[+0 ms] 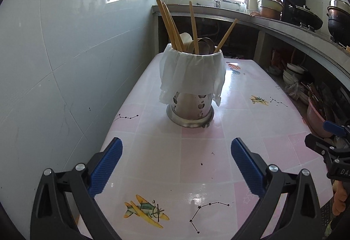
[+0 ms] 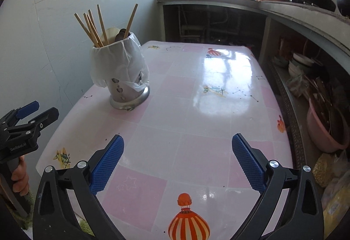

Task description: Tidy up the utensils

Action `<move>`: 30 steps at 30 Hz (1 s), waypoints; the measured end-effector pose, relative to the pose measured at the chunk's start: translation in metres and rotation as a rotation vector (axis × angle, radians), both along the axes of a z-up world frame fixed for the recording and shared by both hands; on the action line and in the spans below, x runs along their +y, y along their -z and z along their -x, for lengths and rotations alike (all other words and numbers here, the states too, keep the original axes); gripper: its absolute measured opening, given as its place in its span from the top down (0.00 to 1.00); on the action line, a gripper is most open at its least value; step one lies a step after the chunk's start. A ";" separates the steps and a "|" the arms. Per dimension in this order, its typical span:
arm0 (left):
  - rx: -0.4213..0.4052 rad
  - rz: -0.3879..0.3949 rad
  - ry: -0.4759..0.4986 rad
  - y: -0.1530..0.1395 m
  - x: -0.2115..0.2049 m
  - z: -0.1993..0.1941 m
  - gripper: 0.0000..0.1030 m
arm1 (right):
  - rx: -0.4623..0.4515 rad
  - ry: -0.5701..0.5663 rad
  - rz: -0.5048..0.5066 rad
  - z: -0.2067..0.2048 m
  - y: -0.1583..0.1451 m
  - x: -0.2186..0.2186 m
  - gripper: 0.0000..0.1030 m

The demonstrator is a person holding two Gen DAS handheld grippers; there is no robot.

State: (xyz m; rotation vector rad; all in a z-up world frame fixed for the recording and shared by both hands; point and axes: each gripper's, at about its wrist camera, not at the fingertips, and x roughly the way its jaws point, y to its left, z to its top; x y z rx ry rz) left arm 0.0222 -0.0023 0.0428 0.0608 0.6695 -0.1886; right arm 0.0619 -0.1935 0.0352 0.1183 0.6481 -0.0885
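A steel utensil holder (image 1: 189,108) with a white plastic liner (image 1: 192,73) folded over its rim stands on the pink patterned table (image 1: 196,163). Several wooden chopsticks (image 1: 170,25) and metal spoons (image 1: 203,44) stick out of it. It also shows in the right wrist view (image 2: 129,95), at the table's left. My left gripper (image 1: 176,143) is open and empty, a little in front of the holder. My right gripper (image 2: 177,140) is open and empty over the table's near middle; it shows at the left wrist view's right edge (image 1: 328,139). The left gripper also shows in the right wrist view (image 2: 32,113).
A tiled wall (image 1: 54,64) runs along the table's left. A concrete counter (image 1: 284,23) with pots stands behind and to the right. Under it are stacked bowls (image 2: 299,64) and a pink basin (image 2: 326,130) of utensils.
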 end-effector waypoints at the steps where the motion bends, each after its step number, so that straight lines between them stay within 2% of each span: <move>1: -0.003 -0.005 -0.005 -0.001 0.000 0.001 0.05 | -0.007 0.013 0.008 0.001 -0.001 0.000 0.08; 8: 0.018 -0.100 -0.044 0.000 -0.010 0.005 0.05 | -0.019 0.079 0.031 0.009 -0.005 -0.009 0.08; 15: 0.036 -0.069 -0.081 0.002 -0.004 0.005 0.05 | -0.008 0.092 0.030 0.011 -0.002 -0.010 0.08; 30: 0.056 -0.064 -0.114 0.004 0.006 -0.002 0.05 | 0.026 0.083 0.052 0.009 0.003 -0.001 0.08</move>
